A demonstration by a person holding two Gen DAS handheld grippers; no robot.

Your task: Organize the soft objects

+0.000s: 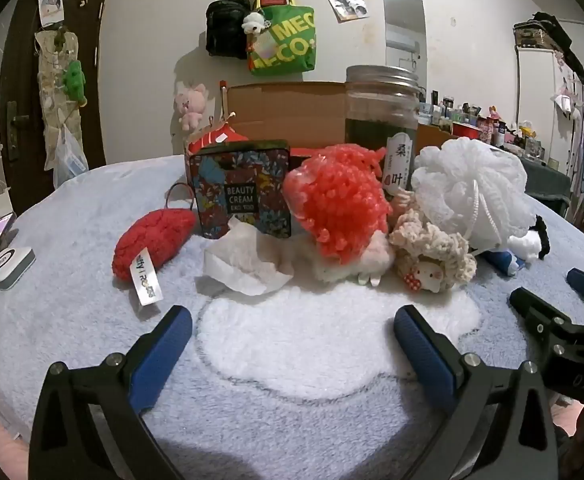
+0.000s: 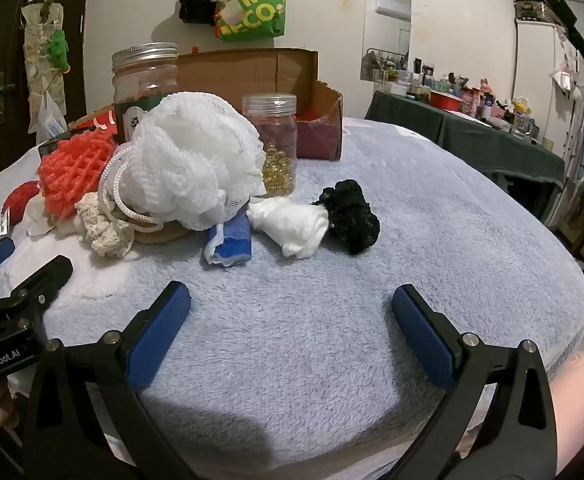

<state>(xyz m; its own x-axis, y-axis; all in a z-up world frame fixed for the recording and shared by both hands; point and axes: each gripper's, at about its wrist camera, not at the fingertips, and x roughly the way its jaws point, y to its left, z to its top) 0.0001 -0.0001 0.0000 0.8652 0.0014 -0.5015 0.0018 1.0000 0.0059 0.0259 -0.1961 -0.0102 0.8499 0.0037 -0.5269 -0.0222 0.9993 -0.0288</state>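
Soft items lie in a row on the fluffy blue blanket (image 1: 292, 380). In the left wrist view: a red knit pouch (image 1: 152, 242), crumpled white tissue (image 1: 244, 260), an orange foam net (image 1: 333, 208), a beige crochet doll (image 1: 431, 256) and a white mesh bath pouf (image 1: 471, 196). The right wrist view shows the pouf (image 2: 192, 164), a blue-white pack (image 2: 230, 242), a white cloth wad (image 2: 292, 222) and a black scrunchie (image 2: 351, 216). My left gripper (image 1: 292, 332) is open and empty in front of the tissue. My right gripper (image 2: 292, 312) is open and empty in front of the white wad.
A floral beauty cream tin (image 1: 242, 188), a tall metal-lidded jar (image 1: 379, 120), a small jar of gold beads (image 2: 274, 144) and an open cardboard box (image 2: 284, 92) stand behind the soft items. A phone and white device (image 1: 8, 268) lie at the left edge.
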